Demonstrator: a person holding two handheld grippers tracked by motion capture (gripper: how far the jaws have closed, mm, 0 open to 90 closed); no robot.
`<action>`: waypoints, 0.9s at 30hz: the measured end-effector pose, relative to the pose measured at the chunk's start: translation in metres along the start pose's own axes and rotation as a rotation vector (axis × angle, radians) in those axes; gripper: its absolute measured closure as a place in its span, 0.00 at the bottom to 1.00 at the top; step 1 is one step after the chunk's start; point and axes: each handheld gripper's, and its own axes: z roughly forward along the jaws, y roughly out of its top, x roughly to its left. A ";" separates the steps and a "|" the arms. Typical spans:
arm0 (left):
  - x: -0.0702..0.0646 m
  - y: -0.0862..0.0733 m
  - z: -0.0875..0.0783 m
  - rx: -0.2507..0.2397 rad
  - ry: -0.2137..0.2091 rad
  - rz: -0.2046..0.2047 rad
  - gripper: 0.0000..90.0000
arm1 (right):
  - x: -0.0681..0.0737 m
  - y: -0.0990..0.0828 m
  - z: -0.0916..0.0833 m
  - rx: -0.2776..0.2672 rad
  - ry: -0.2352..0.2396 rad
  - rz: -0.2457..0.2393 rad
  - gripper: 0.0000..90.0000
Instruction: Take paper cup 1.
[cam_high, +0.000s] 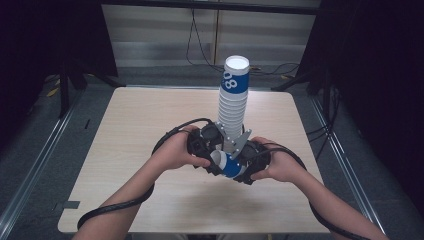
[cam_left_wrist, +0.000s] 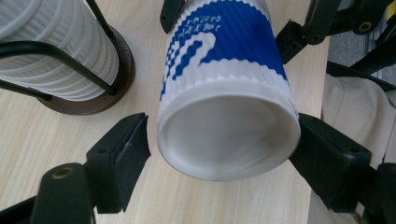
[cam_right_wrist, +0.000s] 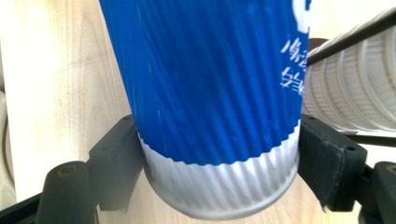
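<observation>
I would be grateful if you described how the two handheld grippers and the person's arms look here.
Both the left gripper and the right gripper are black, each with two blocky black jaws hinged on pins with brass-coloured centres. A grey three-cornered plate dotted with screws sits on top. A thick black cable trails from each gripper along the forearm. The forearms are bare, with no sleeves in sight.

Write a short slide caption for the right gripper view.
Right gripper jaws clamp the blue-and-white ribbed paper cup near its white end, beside the stack of white ribbed cups.
</observation>
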 end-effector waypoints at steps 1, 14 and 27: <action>0.000 0.000 0.000 0.004 -0.003 0.000 0.24 | 0.000 0.000 0.000 0.000 0.000 0.000 0.24; 0.003 -0.006 0.010 0.018 -0.065 -0.043 0.30 | 0.003 0.006 0.001 0.015 -0.018 -0.060 0.24; 0.005 -0.010 0.011 0.052 -0.073 -0.061 0.33 | 0.005 0.008 0.001 0.005 -0.026 -0.085 0.24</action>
